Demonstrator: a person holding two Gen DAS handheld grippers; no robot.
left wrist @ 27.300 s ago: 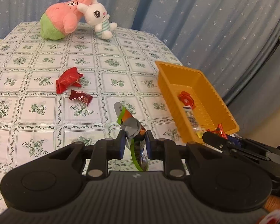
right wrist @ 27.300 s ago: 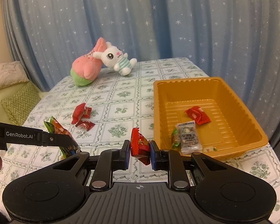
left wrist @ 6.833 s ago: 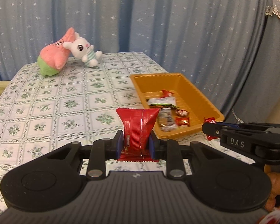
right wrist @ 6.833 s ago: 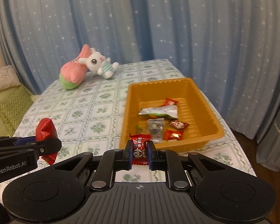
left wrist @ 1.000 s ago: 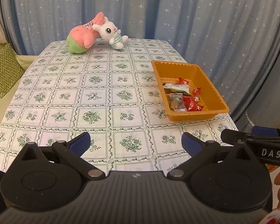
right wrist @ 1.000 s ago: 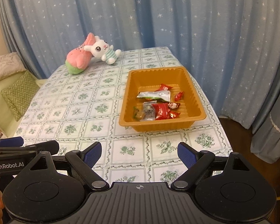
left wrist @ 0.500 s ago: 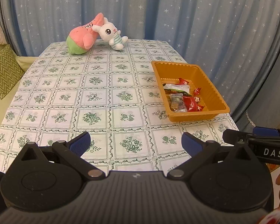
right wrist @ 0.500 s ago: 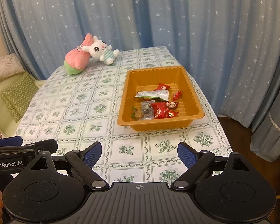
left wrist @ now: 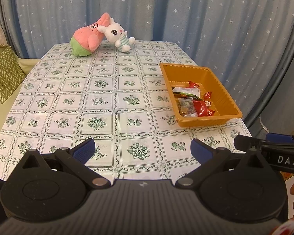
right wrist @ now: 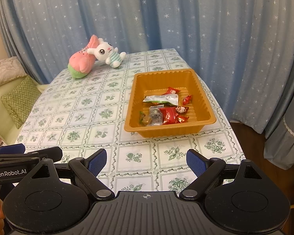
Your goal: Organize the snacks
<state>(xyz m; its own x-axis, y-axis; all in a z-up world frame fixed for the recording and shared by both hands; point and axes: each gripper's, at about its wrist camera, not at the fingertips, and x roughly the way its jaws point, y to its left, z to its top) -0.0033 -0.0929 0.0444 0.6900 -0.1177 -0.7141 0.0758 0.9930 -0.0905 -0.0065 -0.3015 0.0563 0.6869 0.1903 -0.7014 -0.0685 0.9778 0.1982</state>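
Jaws of both grippers, left (left wrist: 142,149) and right (right wrist: 146,160), apart, empty. Snacks (right wrist: 166,108) in tray (right wrist: 166,132): light, crinkly, slippery wrappers; pinch across flat middle.

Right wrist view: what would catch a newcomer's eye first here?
The orange tray near the table's right edge, holding a heap of red and silver snack packets. Next, the pink-and-green plush and white bunny plush leaning together at the far end of the floral tablecloth. Up close, the right gripper stands open and empty.
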